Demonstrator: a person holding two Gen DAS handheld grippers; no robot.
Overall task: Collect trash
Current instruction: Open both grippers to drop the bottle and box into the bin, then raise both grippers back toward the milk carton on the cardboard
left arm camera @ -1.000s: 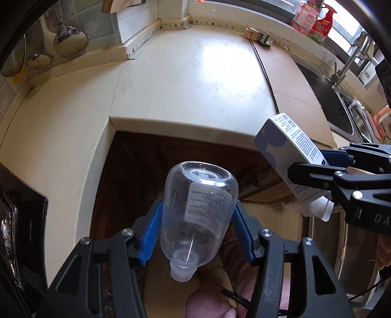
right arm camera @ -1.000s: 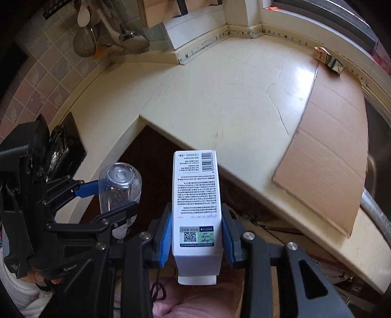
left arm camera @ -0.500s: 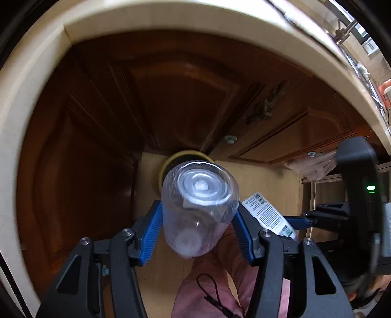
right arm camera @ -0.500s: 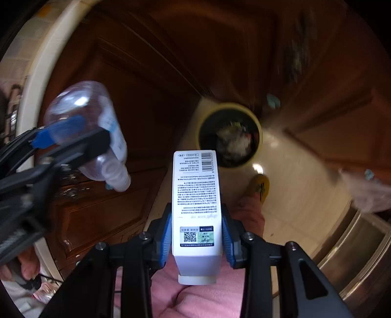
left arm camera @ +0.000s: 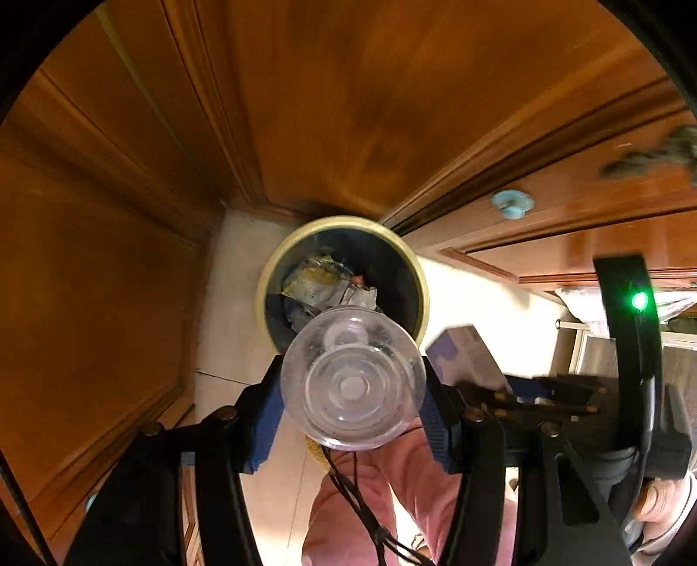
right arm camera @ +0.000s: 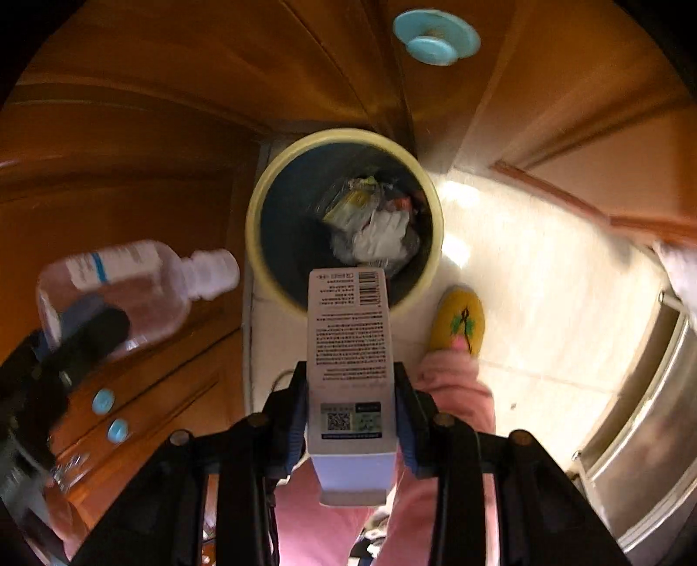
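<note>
My left gripper (left arm camera: 353,407) is shut on a clear plastic bottle (left arm camera: 353,383), its base toward the camera; the bottle also shows at the left of the right wrist view (right arm camera: 126,291), neck pointing at the bin. My right gripper (right arm camera: 350,411) is shut on a white printed carton (right arm camera: 348,344), also seen in the left wrist view (left arm camera: 466,359). A round bin with a yellow rim (right arm camera: 257,209) stands on the floor below both, holding crumpled trash (right arm camera: 374,226). In the left wrist view the bin rim (left arm camera: 261,287) lies just beyond the bottle.
Brown wooden cabinet doors (left arm camera: 348,109) with pale blue knobs (right arm camera: 435,37) surround the bin. A yellow slipper (right arm camera: 461,322) and pink trouser leg (right arm camera: 453,383) stand right of the bin on the pale tiled floor (right arm camera: 544,296). A steel appliance front (right arm camera: 644,444) is at right.
Both grippers have tilted down from the countertop toward the floor and moved closer to the bin. The bottle and carton stay gripped.
</note>
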